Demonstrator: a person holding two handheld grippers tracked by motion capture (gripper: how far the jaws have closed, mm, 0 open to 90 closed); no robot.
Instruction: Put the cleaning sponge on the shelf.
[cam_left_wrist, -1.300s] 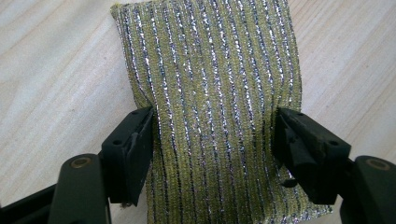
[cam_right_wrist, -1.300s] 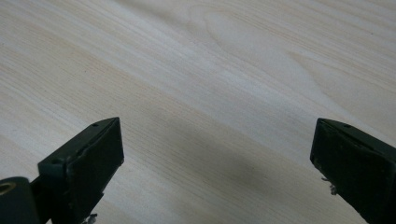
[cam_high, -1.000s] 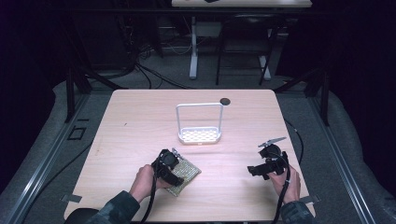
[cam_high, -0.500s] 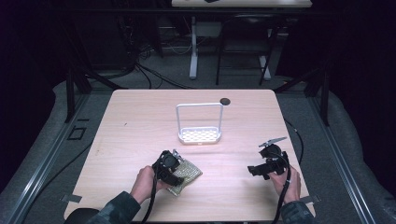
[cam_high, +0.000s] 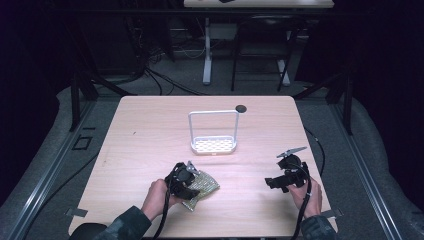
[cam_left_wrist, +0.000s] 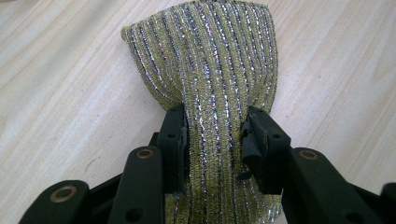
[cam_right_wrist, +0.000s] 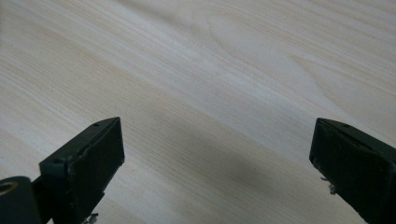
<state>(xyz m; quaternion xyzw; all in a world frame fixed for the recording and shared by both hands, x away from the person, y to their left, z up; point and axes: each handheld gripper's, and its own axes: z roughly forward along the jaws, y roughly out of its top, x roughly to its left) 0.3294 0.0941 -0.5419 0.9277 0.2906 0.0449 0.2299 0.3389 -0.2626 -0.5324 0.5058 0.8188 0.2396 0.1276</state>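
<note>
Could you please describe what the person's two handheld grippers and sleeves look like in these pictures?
Both the left gripper and the right gripper are matt black with two blocky jaws, brass-coloured pivot rivets and a thin black cable. The right one carries a grey three-cornered plate. The sleeves are dark, greenish and patterned.

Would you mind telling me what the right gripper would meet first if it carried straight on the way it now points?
Probably just the bare table: the right gripper has open jaws, and its own view shows wood grain ahead, though depth is hard to judge.
</note>
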